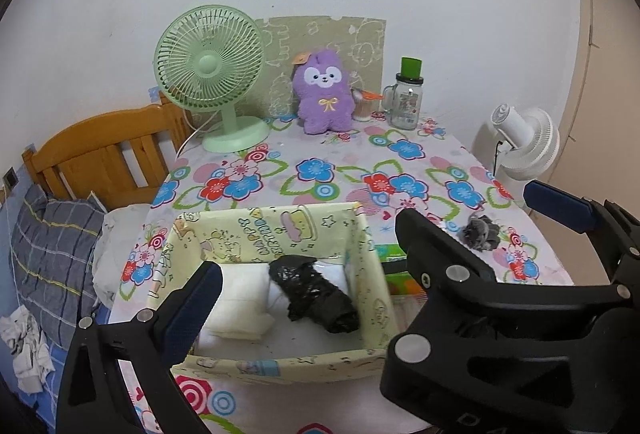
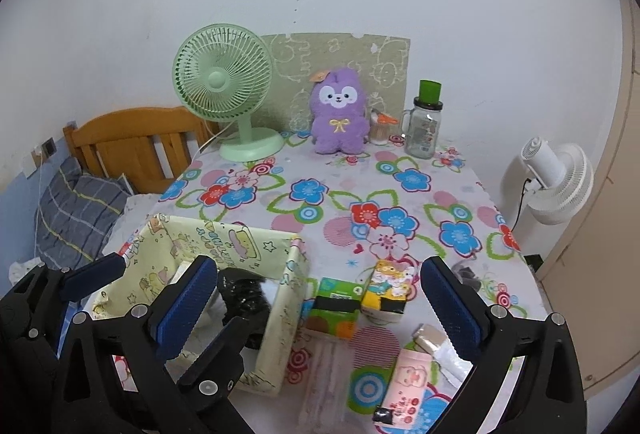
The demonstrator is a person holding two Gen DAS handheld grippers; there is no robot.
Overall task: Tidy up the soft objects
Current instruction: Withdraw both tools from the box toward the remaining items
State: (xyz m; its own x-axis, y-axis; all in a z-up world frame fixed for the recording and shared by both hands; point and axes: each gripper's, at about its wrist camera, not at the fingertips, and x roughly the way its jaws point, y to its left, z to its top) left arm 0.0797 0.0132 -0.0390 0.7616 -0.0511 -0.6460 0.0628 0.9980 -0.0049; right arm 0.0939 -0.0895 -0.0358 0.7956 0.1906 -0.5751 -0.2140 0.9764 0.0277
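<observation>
A pale yellow cartoon box [image 1: 276, 230] [image 2: 280, 314] stands on the flowered table. Inside it lie a folded white cloth [image 1: 240, 298] and a crumpled black bag roll [image 1: 316, 294] [image 2: 244, 294]. My left gripper [image 1: 312, 294] hangs open over the box; its right finger is mostly covered by the right gripper. My right gripper [image 2: 318, 262] is open wide and holds nothing. Its left finger stands between the left gripper's fingers, over the box. A grey fluffy scrap [image 1: 480, 232] [image 2: 466, 274] lies by its right finger. A purple plush [image 1: 326, 93] [image 2: 340, 113] sits at the back.
Right of the box lie a green carton [image 2: 338, 306], a yellow carton [image 2: 386, 290], a pink pack [image 2: 404, 386] and a mask pack [image 2: 324, 374]. At the back stand a green fan [image 2: 224, 85] and a glass jar [image 2: 426, 129]. A bed [image 1: 100, 153] lies left; a white fan [image 2: 556, 185] stands right.
</observation>
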